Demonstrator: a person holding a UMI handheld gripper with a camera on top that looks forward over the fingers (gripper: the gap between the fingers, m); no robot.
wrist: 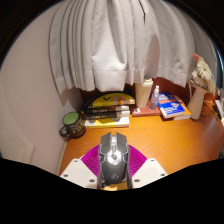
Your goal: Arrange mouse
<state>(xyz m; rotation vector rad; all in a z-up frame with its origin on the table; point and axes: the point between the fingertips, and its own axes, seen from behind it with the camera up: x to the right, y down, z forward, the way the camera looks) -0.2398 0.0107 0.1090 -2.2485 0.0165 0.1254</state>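
A green mug (pixel 72 124) sits at the left of the wooden table (pixel 165 140). At centre, the gripper (pixel 113 172) fingers press both sides of a grey mouse (pixel 113 155). A blue book (pixel 174 107) lies right.

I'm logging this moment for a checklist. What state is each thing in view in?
mouse: upright on its base, lying between the fingers.
gripper: fingers at either side of the mouse; whether they press it cannot be told.
mouse pad: flat on the desk, under the mouse.
mug: upright.
curtain: drawn shut, hanging in folds.
books: closed, lying flat.
bottle: upright, capped.
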